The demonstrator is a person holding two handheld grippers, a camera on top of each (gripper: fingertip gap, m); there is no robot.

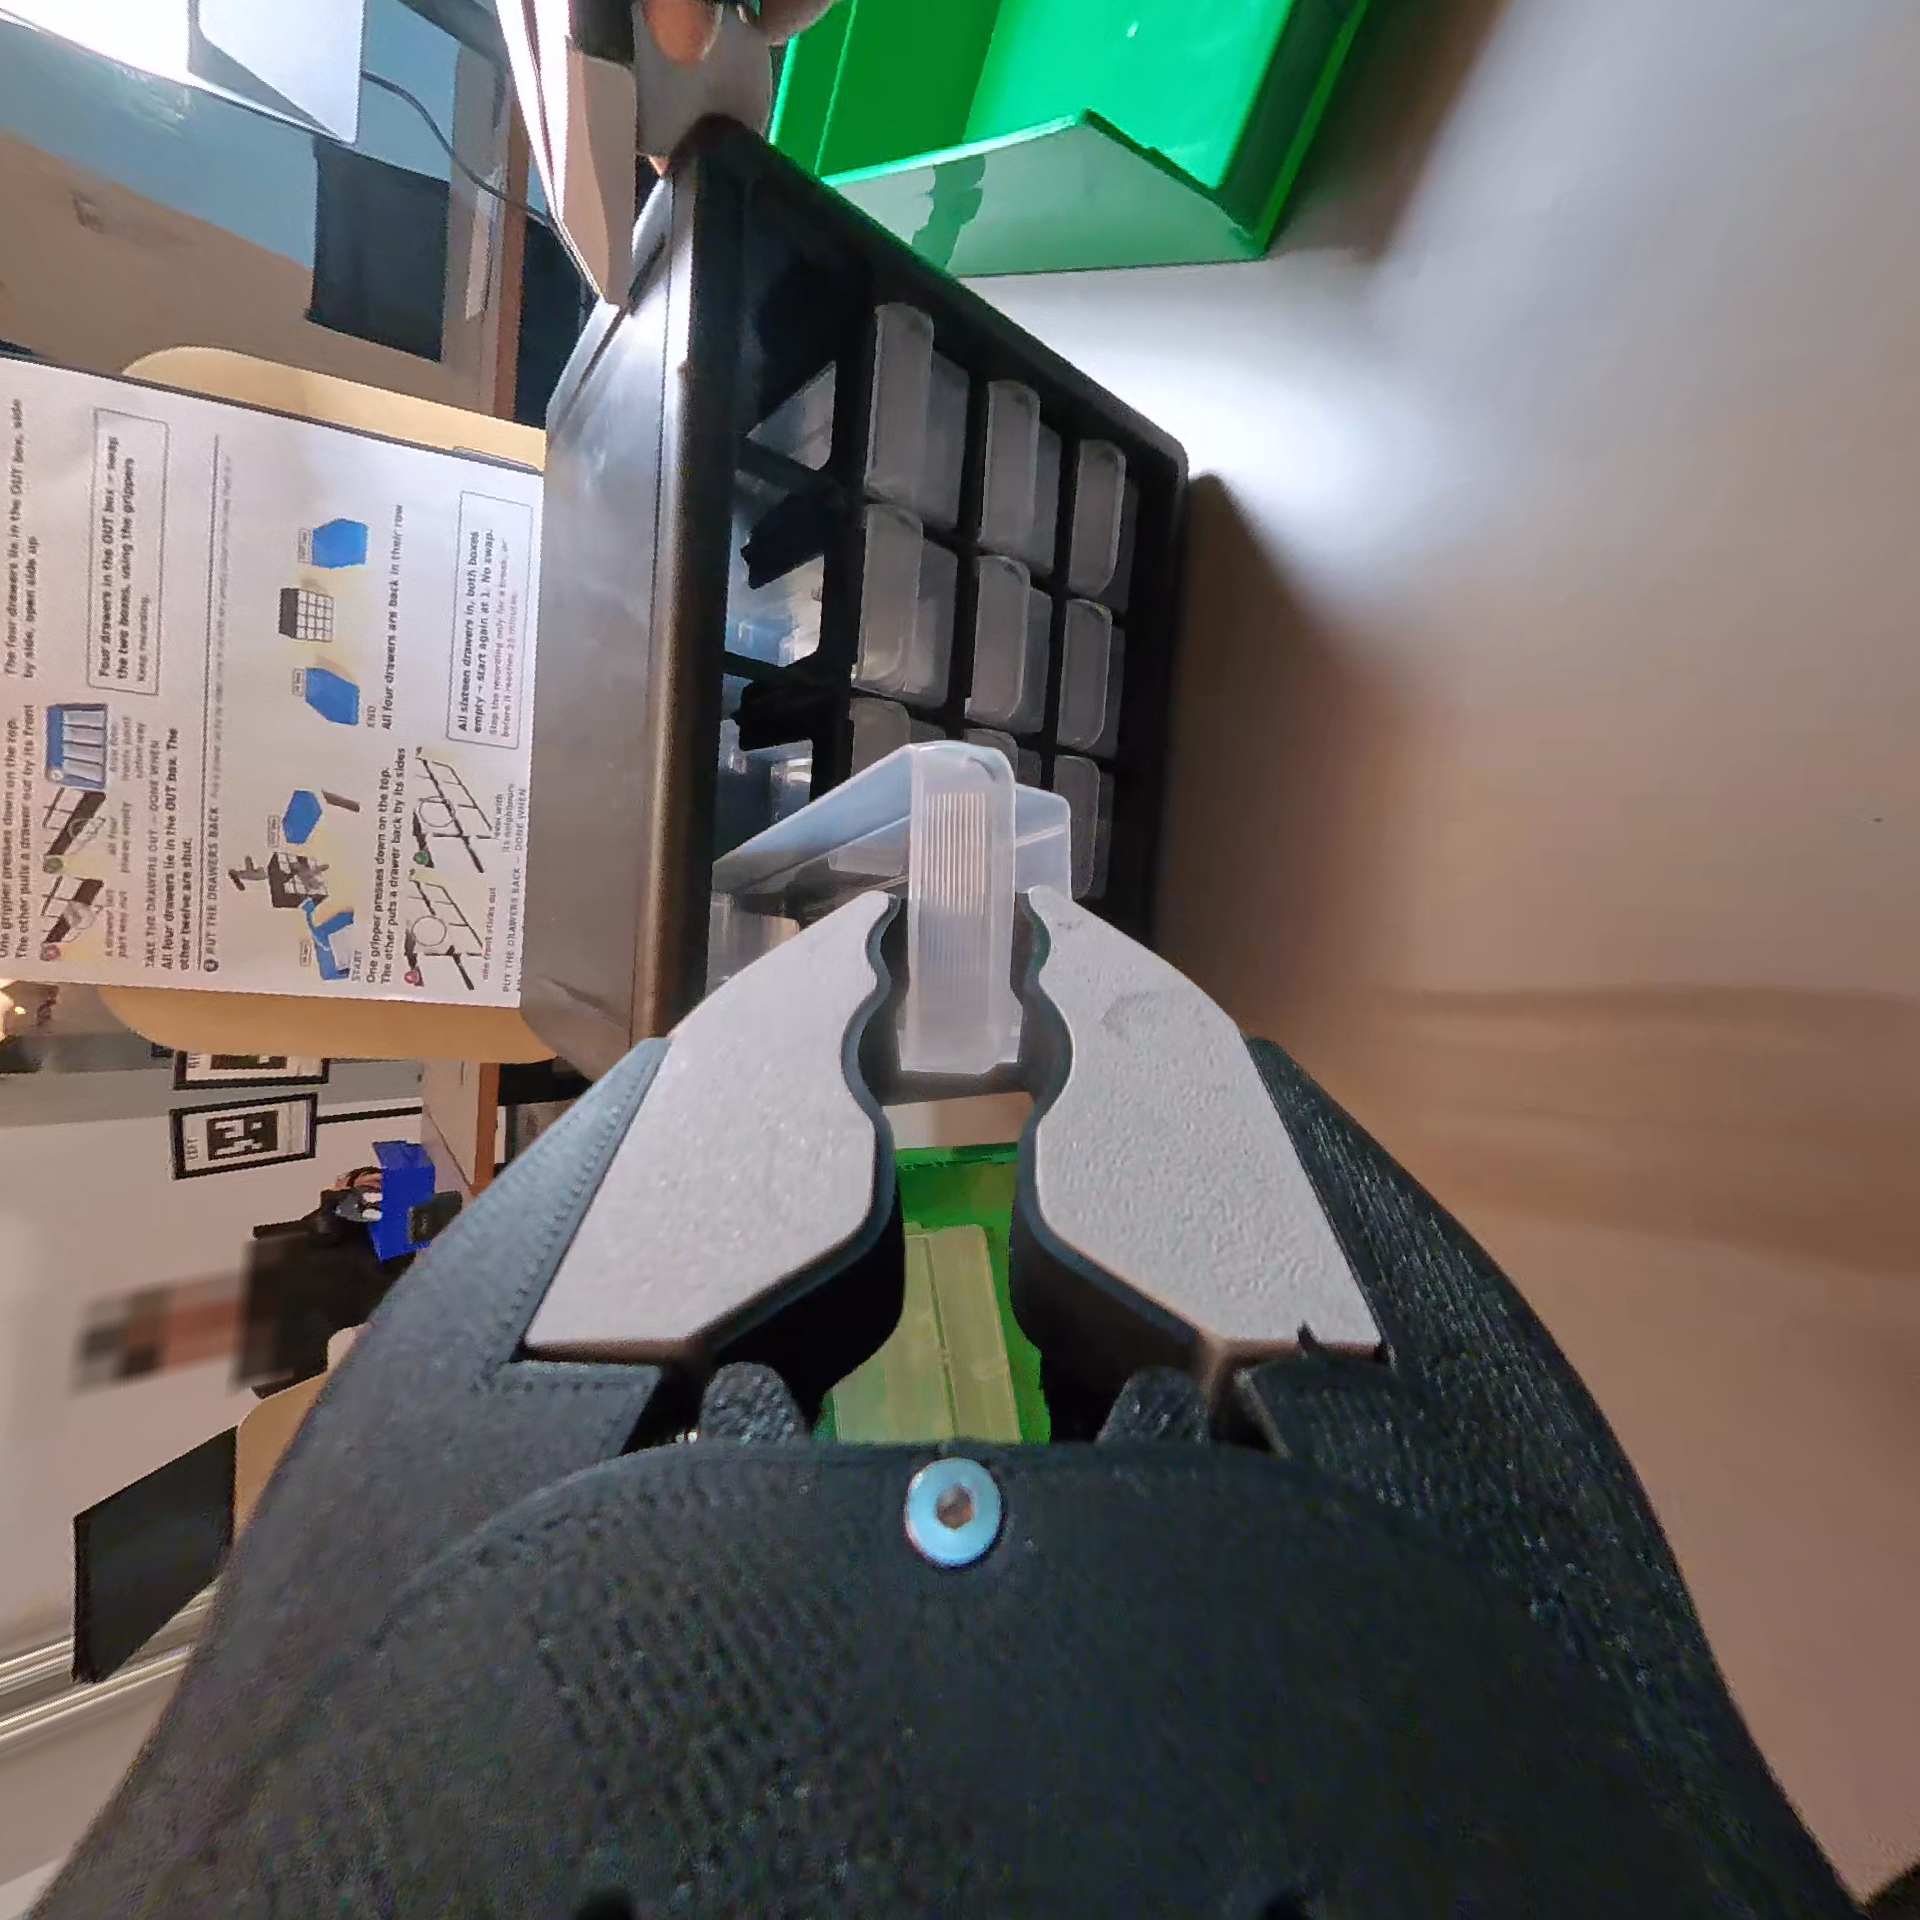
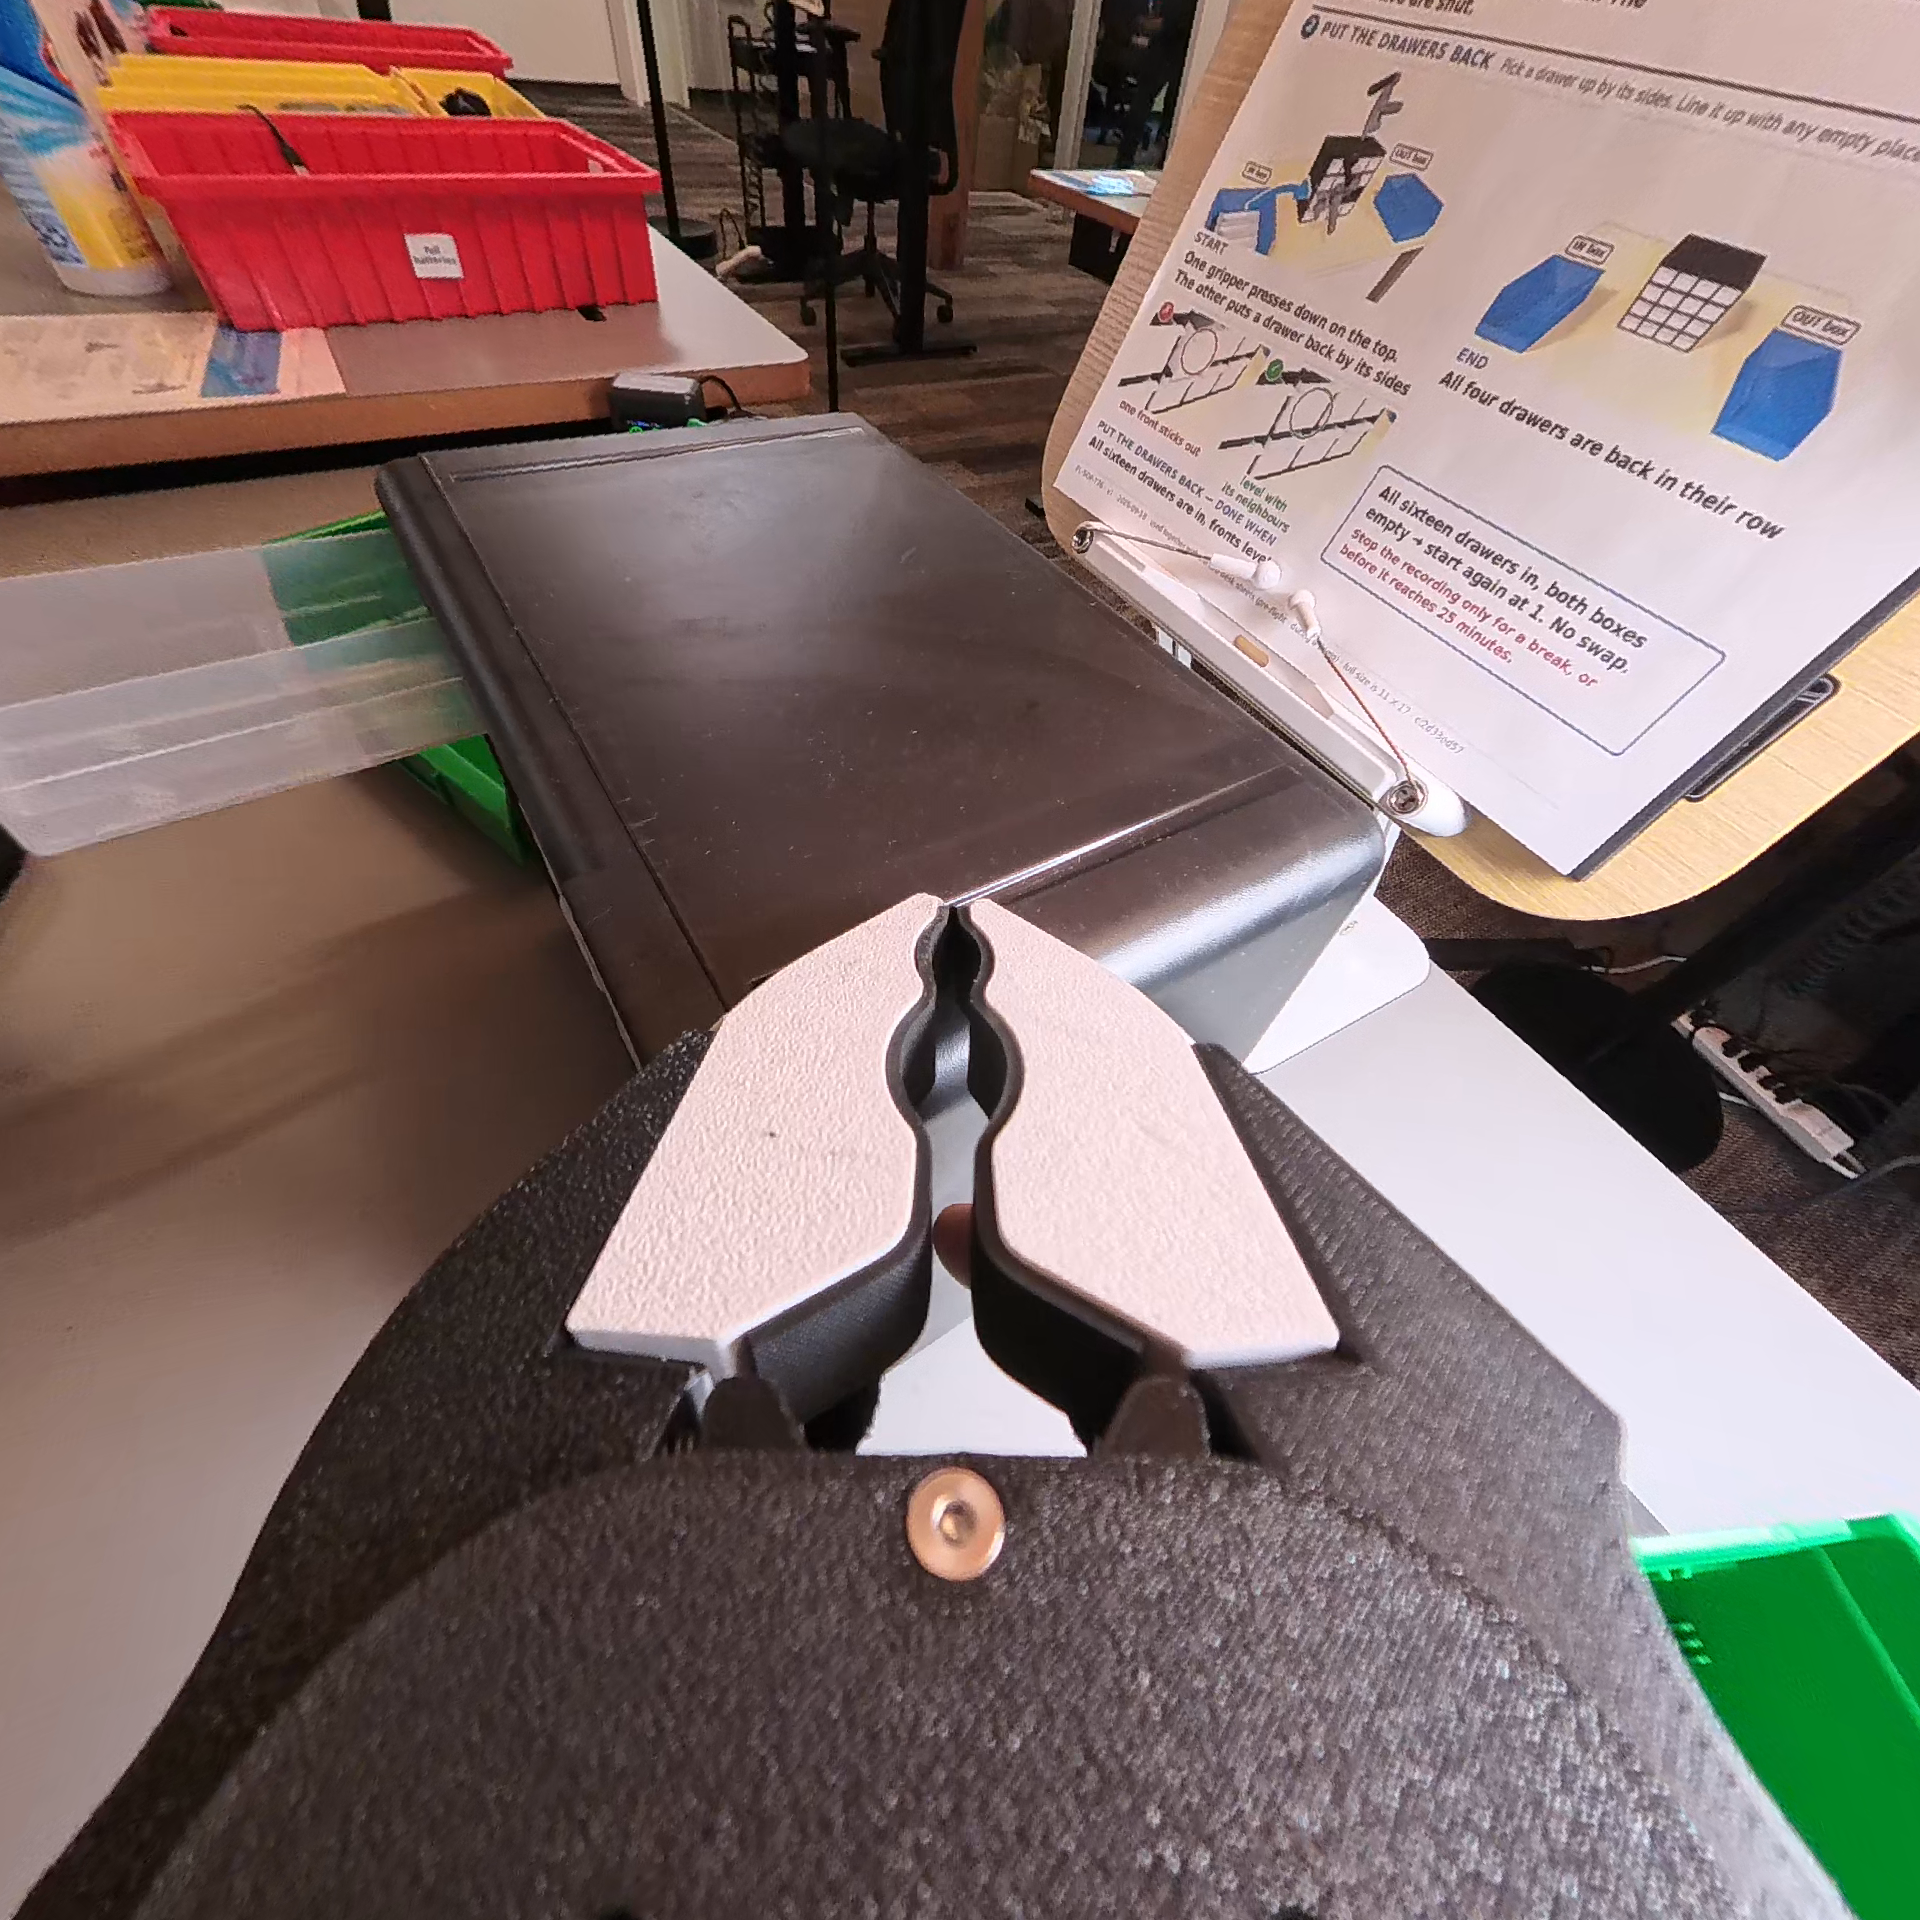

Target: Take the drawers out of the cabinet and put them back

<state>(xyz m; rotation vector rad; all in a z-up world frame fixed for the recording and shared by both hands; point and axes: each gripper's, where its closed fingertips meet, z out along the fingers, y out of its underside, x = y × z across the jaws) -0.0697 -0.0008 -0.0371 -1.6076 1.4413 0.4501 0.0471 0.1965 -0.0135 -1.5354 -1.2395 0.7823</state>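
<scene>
**A:** What is closest to the left wrist camera?

**B:** The left gripper, black body with two grey fingers. They pinch the ribbed front tab of a clear plastic drawer. This view is rolled on its side. The drawer is held just in front of the black cabinet, at the near end of its front grid. Through the gap behind the fingers shows a green bin with a pale clear piece lying in it.

**A:** And the cabinet itself?

**B:** It stands on a pale worktop. Three rows of its grid hold clear drawers, shut. The row nearest its top panel looks partly open; how many slots there are filled I cannot tell. Past the cabinet's far end sits a second green bin.

**A:** The right wrist view?

**B:** Nearest is the right gripper, fingers pressed together with nothing between them, tips touching the near corner of the cabinet's flat top. To the left a clear drawer juts out from the cabinet's front, over a green bin. Right of the cabinet leans an instruction sheet on a wooden board. Farther off, on another table, stand red bins and yellow bins.
</scene>
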